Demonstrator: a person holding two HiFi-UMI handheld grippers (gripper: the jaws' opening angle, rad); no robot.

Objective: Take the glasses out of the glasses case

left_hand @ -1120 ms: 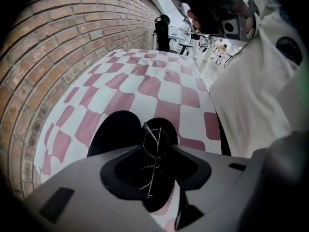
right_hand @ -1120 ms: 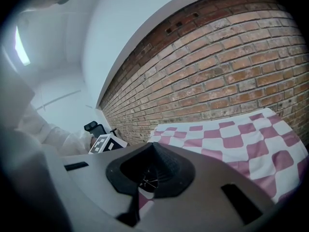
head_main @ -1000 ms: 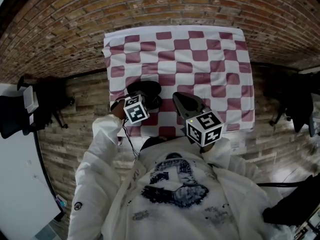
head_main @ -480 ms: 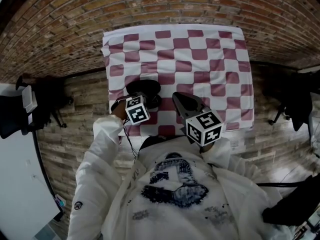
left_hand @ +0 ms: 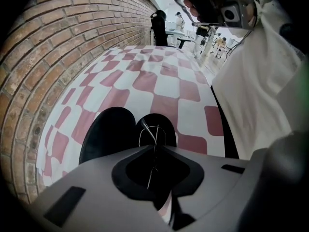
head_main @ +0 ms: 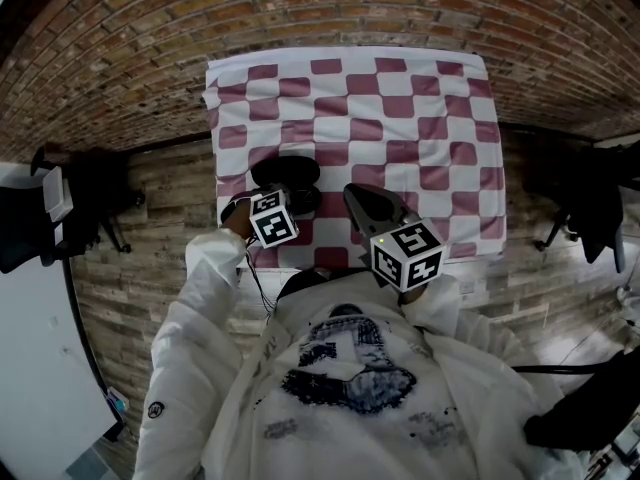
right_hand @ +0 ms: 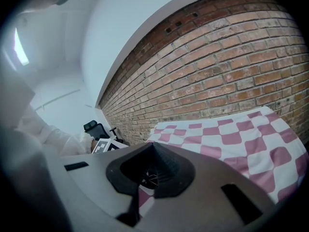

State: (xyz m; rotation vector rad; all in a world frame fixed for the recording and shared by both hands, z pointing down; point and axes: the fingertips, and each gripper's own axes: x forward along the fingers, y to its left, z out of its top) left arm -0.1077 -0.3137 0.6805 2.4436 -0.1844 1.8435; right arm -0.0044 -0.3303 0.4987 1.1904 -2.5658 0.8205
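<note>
A black glasses case [head_main: 285,173] lies open near the front left edge of the checked cloth [head_main: 400,98]. In the left gripper view its lid [left_hand: 107,134] lies beside its base [left_hand: 166,129], where thin wire glasses [left_hand: 147,132] rest. My left gripper [left_hand: 154,149] points steeply down over the base; its jaws have just been closing and now pinch the wire frame. In the head view the left gripper [head_main: 290,203] hangs over the case. The right gripper [head_main: 352,193] is shut and empty, apart to the right of the case. Its tips [right_hand: 152,146] meet above the cloth [right_hand: 231,134].
A brick wall [head_main: 330,8] runs behind the table and along its left side [left_hand: 58,57]. Black office chairs stand on the wooden floor at left [head_main: 95,203] and right [head_main: 590,208]. A white desk [head_main: 30,368] is at the near left. My white jacket [head_main: 340,398] fills the foreground.
In the head view almost nothing differs: the left gripper stays over the open case and the right gripper keeps its place beside it.
</note>
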